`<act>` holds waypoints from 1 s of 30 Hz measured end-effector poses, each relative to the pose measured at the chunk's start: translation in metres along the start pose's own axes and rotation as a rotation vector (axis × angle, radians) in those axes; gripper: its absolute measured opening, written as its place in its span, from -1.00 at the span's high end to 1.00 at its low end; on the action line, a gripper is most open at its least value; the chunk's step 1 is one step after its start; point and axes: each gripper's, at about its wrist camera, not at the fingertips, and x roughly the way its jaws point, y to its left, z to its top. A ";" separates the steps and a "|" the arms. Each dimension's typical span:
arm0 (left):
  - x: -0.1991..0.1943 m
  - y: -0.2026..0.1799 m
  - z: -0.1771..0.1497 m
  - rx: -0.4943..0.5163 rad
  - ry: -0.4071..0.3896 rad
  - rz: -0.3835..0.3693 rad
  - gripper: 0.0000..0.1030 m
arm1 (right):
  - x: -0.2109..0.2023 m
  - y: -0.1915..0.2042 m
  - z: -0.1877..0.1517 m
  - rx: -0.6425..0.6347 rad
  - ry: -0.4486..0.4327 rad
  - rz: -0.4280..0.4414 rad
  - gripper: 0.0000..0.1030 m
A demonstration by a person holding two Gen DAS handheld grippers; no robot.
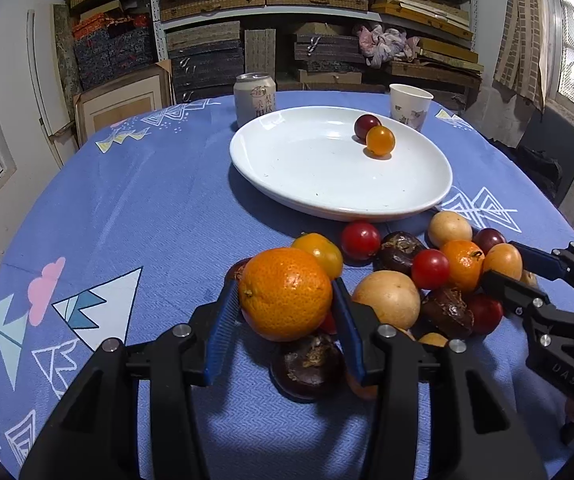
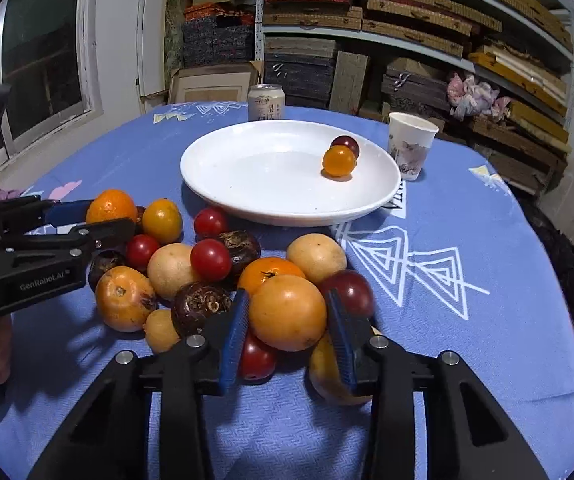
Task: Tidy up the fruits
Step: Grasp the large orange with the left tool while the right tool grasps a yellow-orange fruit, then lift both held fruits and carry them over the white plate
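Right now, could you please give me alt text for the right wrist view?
The right gripper is shut on a smooth orange fruit in a pile on a blue tablecloth. Behind, a white plate holds two small fruits.

The plate point(image 1: 271, 176) at frame centre is glossy white ceramic. The cloth point(image 1: 147, 220) over the surface is matt blue woven fabric with a fine herringbone texture. The orange point(image 1: 285, 294) has dimpled, slightly shiny peel; the tomatoes point(image 1: 361, 239) are smooth and glossy. The can point(image 1: 253, 98) looks like brushed metal, the cup point(image 1: 409, 106) matt paper. The fingers point(image 1: 223, 320) carry ribbed blue pads on matt black plastic.
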 end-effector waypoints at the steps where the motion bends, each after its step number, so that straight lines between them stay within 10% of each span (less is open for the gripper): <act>1: -0.001 0.000 0.000 0.001 -0.007 0.007 0.11 | 0.000 0.000 0.000 -0.004 -0.001 -0.003 0.22; 17: -0.021 0.000 0.012 0.002 -0.102 0.076 0.11 | -0.015 -0.027 0.012 0.146 -0.051 0.059 0.22; 30: 0.019 -0.011 0.071 0.035 -0.094 0.103 0.11 | 0.023 -0.046 0.089 0.194 -0.040 0.068 0.23</act>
